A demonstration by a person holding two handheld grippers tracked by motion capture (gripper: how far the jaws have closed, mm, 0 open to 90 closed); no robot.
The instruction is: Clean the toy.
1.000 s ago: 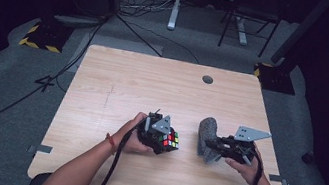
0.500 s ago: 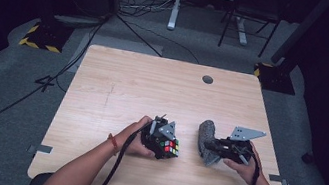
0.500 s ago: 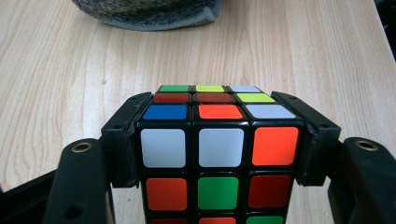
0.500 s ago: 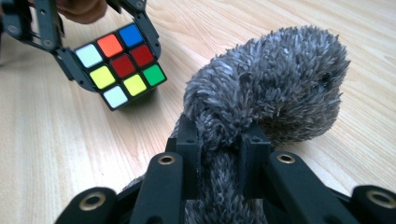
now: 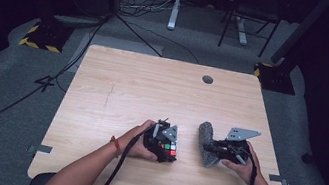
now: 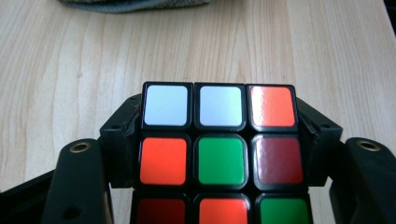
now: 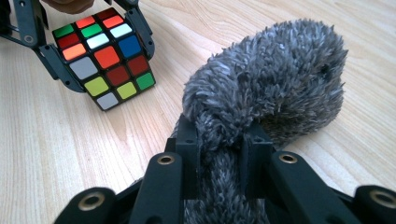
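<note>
A scrambled Rubik's cube (image 5: 169,149) is at the near middle of the wooden table (image 5: 152,90), with my left gripper (image 5: 163,142) shut on it. In the left gripper view the cube (image 6: 219,158) sits between both black jaws, white, orange, green and dark red stickers facing the camera. To its right, my right gripper (image 5: 216,149) is shut on a grey fuzzy soft toy (image 5: 206,141) that rests on the table. In the right gripper view the toy (image 7: 271,88) bulges past the jaws, and the cube (image 7: 105,56) is tilted in the other gripper (image 7: 100,58) to the upper left.
A round cable hole (image 5: 207,79) is at the table's far side. Bare wood spreads across the far and left parts. Beyond the table, the grey carpet holds cables (image 5: 140,12), a desk frame (image 5: 175,3) and yellow-black striped blocks (image 5: 40,36).
Both hands have drifted slightly toward the near edge, with the cube a little lower and more to the right. Both grips are unchanged.
</note>
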